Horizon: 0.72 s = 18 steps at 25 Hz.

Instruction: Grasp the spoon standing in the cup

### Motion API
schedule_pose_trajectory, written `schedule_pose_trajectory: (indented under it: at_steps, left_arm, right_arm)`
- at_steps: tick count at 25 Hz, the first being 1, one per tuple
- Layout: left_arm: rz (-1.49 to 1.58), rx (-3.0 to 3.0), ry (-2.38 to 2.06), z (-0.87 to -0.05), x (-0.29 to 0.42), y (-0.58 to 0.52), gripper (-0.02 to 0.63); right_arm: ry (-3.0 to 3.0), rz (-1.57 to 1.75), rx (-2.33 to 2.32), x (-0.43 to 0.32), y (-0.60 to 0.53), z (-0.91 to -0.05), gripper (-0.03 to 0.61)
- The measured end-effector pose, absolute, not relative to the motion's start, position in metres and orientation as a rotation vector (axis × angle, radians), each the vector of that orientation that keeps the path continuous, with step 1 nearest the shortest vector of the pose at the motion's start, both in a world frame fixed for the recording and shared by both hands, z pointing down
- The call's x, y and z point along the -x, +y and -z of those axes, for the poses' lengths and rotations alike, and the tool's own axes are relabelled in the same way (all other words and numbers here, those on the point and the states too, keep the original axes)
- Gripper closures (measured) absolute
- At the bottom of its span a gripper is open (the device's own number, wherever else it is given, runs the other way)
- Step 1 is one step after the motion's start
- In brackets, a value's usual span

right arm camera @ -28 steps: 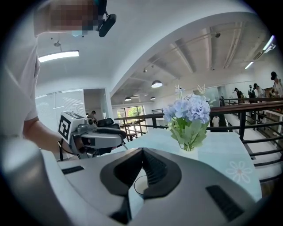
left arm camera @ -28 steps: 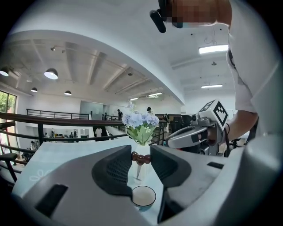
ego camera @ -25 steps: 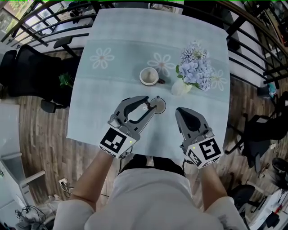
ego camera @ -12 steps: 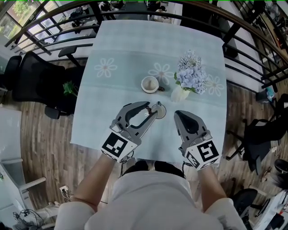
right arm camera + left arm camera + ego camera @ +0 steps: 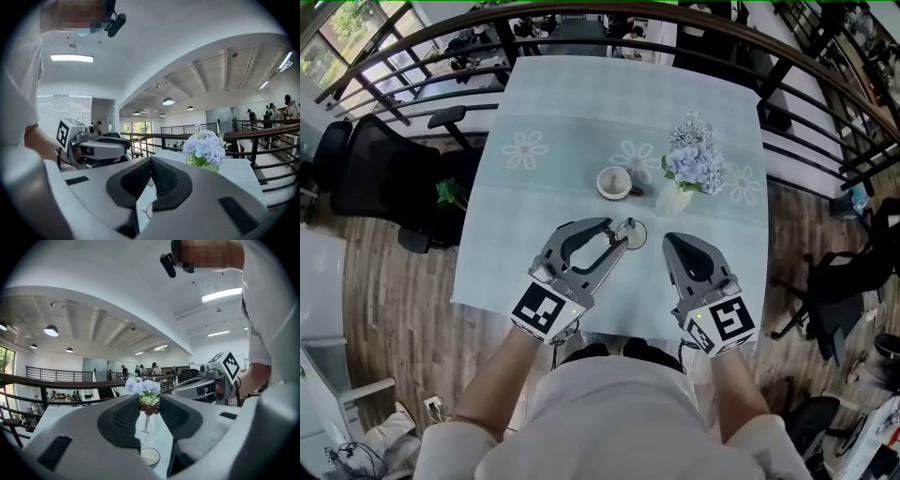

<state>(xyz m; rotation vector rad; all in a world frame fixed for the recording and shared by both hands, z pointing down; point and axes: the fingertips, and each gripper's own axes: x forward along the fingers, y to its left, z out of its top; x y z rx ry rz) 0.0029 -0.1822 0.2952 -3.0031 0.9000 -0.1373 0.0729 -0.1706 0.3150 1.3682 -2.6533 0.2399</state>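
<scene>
A small white cup [image 5: 613, 182] stands near the middle of the table, with a dark bit [image 5: 634, 193] at its right side; it is too small to tell whether this is the spoon. My left gripper [image 5: 617, 234] hangs over the table's near part and points toward the flowers. Its pads close on a small brown thing [image 5: 149, 408]. My right gripper [image 5: 670, 239] hovers beside it, shut and empty, its pads meeting in the right gripper view [image 5: 150, 161]. Both grippers are well short of the cup.
A white vase of pale blue flowers [image 5: 692, 161] stands right of the cup. A small round dish [image 5: 632, 232] lies on the pale blue flowered cloth [image 5: 553, 103] under the left gripper's tips. Black railings and office chairs surround the table.
Both grippers have risen a little above the table, which looks smaller and further off now. The jaws of both stand as before.
</scene>
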Motion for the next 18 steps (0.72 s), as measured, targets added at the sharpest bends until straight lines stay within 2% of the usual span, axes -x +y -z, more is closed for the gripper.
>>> schedule_pose_trajectory:
  at_steps: [18]
  left_arm:
    - [0.124,3.013,0.925,-0.286,0.02,-0.151,0.469]
  right_arm:
    - [-2.648,-0.203,-1.377,-0.052,-0.135,-0.308,0.557]
